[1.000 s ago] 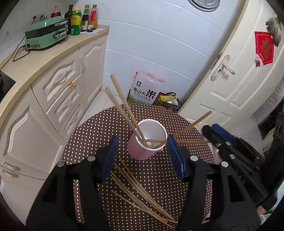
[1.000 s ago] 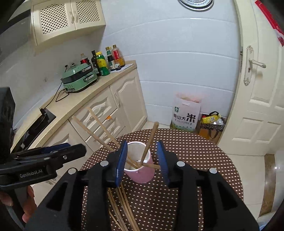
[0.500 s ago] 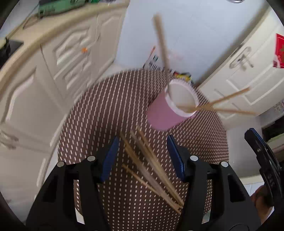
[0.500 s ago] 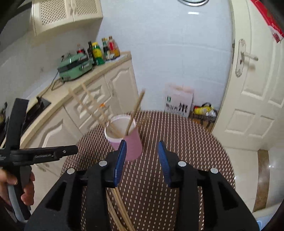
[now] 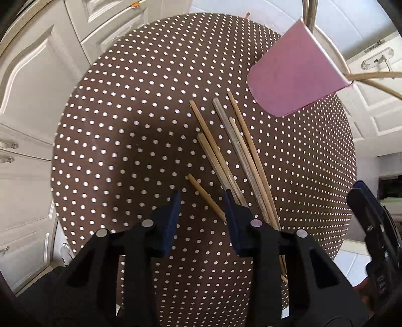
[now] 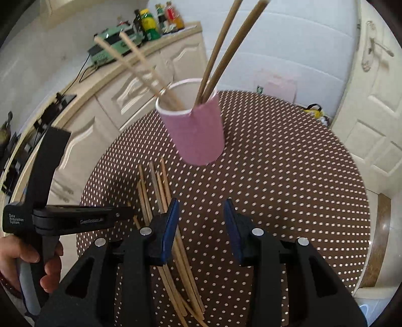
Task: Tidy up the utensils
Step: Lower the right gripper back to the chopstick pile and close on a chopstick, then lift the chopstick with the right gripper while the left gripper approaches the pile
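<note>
A pink paper cup (image 6: 196,123) stands on the round brown dotted table (image 6: 289,181) and holds several wooden chopsticks (image 6: 218,47). The cup also shows in the left wrist view (image 5: 294,75) at the upper right. Several loose chopsticks (image 5: 233,156) lie on the table in front of the cup; they also show in the right wrist view (image 6: 160,191). My left gripper (image 5: 202,201) is open and empty, low over the near ends of the loose chopsticks. My right gripper (image 6: 201,208) is open and empty, just right of the pile, short of the cup.
Cream kitchen cabinets (image 6: 130,93) run along the left, with a green appliance (image 6: 110,47) and bottles (image 6: 155,22) on the counter. A white door (image 6: 371,100) is at the right. The left gripper's body (image 6: 50,218) sits left of the pile.
My left gripper has tilted down and moved closer over the loose chopsticks; the cup has slid to the upper right of its view. My right gripper has dropped lower and drawn back from the cup.
</note>
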`<state>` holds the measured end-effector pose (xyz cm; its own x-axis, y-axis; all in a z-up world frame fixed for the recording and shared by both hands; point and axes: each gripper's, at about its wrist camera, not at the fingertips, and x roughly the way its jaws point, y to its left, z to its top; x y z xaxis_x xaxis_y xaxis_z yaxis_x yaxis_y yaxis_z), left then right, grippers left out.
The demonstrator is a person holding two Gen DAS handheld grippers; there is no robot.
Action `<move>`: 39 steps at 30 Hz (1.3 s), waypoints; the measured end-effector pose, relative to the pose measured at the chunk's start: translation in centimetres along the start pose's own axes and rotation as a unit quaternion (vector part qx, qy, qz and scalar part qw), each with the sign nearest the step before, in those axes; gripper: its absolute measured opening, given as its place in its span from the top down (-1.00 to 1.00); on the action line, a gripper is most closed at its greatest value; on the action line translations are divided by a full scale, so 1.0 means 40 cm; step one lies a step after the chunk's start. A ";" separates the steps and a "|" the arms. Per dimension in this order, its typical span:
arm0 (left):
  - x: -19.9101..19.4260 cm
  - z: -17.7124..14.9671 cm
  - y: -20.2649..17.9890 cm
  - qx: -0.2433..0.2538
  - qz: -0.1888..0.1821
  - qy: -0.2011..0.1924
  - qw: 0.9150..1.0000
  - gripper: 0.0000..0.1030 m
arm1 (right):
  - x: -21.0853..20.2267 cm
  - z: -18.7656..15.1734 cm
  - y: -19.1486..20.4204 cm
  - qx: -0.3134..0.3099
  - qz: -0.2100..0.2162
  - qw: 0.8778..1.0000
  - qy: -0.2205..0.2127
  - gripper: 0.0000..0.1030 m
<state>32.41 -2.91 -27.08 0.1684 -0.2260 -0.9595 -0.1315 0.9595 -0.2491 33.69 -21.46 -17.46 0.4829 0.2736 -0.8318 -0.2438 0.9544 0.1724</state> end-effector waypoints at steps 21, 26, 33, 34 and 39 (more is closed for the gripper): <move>0.029 -0.006 0.006 0.029 0.030 -0.007 0.999 0.89 | 0.179 0.053 0.052 -0.050 0.049 0.994 0.084 0.33; 0.020 0.015 0.036 0.034 0.028 -0.016 0.999 0.90 | 0.234 0.071 0.080 -0.080 0.041 0.990 0.108 0.33; -0.010 0.020 0.061 0.030 0.014 -0.023 0.999 0.90 | 0.284 0.087 0.110 -0.106 0.040 0.984 0.136 0.55; -0.013 0.026 0.064 0.031 0.011 -0.024 0.999 0.90 | 0.288 0.092 0.113 -0.106 0.037 0.984 0.138 0.61; -0.038 0.068 0.064 0.037 0.003 -0.030 0.999 0.90 | 0.300 0.113 0.109 -0.085 0.046 0.984 0.151 0.66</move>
<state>34.48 0.34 -25.90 0.2256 -0.2115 -0.9510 -0.0596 0.9713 -0.2302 42.23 -13.47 -24.29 0.1871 0.2853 -0.9400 -0.4236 0.8868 0.1848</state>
